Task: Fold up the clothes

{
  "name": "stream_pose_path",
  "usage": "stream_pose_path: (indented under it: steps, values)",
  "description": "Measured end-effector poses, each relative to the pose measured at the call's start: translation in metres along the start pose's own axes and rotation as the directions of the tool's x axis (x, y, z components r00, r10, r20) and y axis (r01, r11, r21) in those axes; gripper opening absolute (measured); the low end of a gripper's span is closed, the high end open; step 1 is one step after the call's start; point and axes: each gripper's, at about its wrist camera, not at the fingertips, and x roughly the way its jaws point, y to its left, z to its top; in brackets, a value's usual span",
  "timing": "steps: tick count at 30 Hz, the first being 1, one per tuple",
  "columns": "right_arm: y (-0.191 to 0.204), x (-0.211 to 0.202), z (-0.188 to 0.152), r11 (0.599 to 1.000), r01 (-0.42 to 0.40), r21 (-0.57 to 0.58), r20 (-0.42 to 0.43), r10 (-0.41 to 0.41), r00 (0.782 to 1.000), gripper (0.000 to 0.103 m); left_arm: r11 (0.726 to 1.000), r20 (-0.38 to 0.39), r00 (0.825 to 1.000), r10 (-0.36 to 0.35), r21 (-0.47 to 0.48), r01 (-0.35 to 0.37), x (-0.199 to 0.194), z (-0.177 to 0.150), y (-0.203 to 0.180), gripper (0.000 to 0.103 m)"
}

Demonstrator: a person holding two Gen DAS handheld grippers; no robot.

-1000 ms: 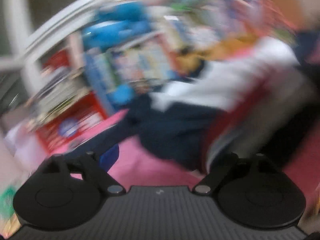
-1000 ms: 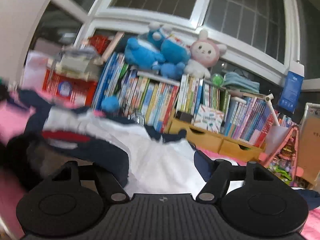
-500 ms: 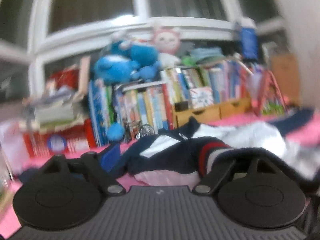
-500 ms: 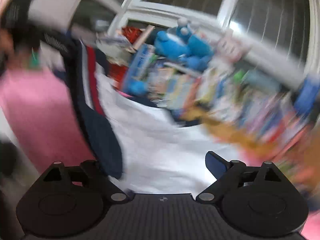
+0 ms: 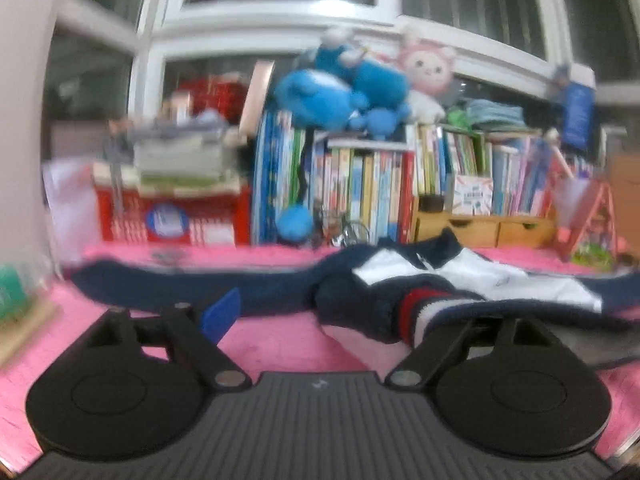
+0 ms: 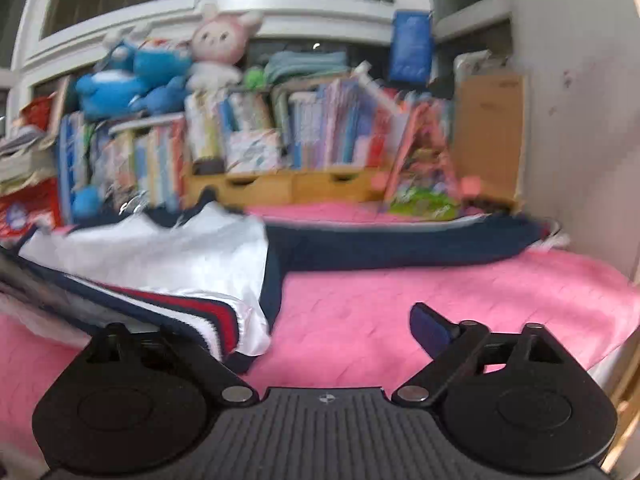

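A navy and white jacket (image 5: pixel 400 292) lies spread across the pink blanket (image 5: pixel 280 340) through the middle of both views, its red-striped hem at lower centre. The left gripper (image 5: pixel 328 320) stands wide, the hem lying over its right finger, no clamp visible. The right gripper (image 6: pixel 320 332) has its jaws closing, the hem over its left finger (image 6: pixel 168 340). Books (image 5: pixel 380 184) and plush toys (image 5: pixel 340 92) fill the upper frame.

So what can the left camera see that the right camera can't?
Only the left wrist view shows the red printed box under a stack of papers, and the navy sleeve stretching left. Only the right wrist view shows the brown cardboard box by the white wall, and the other sleeve stretching right. Both show the navy and white jacket, pink blanket, and blue plush toys.
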Motion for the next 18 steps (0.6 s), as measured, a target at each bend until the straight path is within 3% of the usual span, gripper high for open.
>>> stream_pose_path:
  steps: [1, 3, 6, 8, 10, 13, 16, 18]
  values:
    - [-0.002, -0.012, 0.009, 0.999, 0.02, -0.033, 0.052, -0.018, 0.998, 0.075, 0.999, 0.021, 1.0, 0.011, 0.046, -0.012, -0.012, 0.002, 0.001, 0.085]
    - [0.0, -0.047, 0.018, 0.985, 0.034, -0.172, 0.172, -0.004, 0.985, 0.077, 0.998, -0.014, 1.0, -0.003, 0.07, 0.004, -0.031, -0.004, 0.025, 0.092]
    - [-0.01, -0.058, -0.002, 0.969, -0.08, -0.234, 0.034, 0.091, 0.995, 0.08, 0.992, -0.2, 0.979, -0.047, 0.105, 0.069, -0.029, -0.039, 0.037, 0.093]
    - [-0.009, -0.048, -0.026, 0.955, -0.175, -0.242, -0.119, 0.149, 0.982, 0.076, 0.986, -0.305, 0.95, -0.067, 0.124, 0.11, -0.023, -0.064, 0.035, 0.085]
    - [0.003, -0.042, -0.041, 0.914, -0.286, -0.287, -0.23, 0.224, 0.947, 0.068, 0.978, -0.382, 0.915, -0.126, 0.106, 0.179, -0.019, -0.079, 0.035, 0.081]
    - [0.022, -0.035, -0.048, 0.828, -0.461, -0.319, -0.36, 0.344, 0.867, 0.068, 0.952, -0.442, 0.864, -0.241, 0.066, 0.299, -0.024, -0.085, 0.045, 0.082]
    - [0.017, -0.036, -0.038, 0.793, -0.552, -0.259, -0.404, 0.43, 0.807, 0.07, 0.92, -0.439, 0.832, -0.339, 0.03, 0.391, -0.038, -0.077, 0.065, 0.084]
    - [0.008, -0.035, -0.03, 0.784, -0.591, -0.19, -0.407, 0.485, 0.774, 0.07, 0.91, -0.406, 0.829, -0.385, -0.016, 0.415, -0.045, -0.067, 0.083, 0.086]
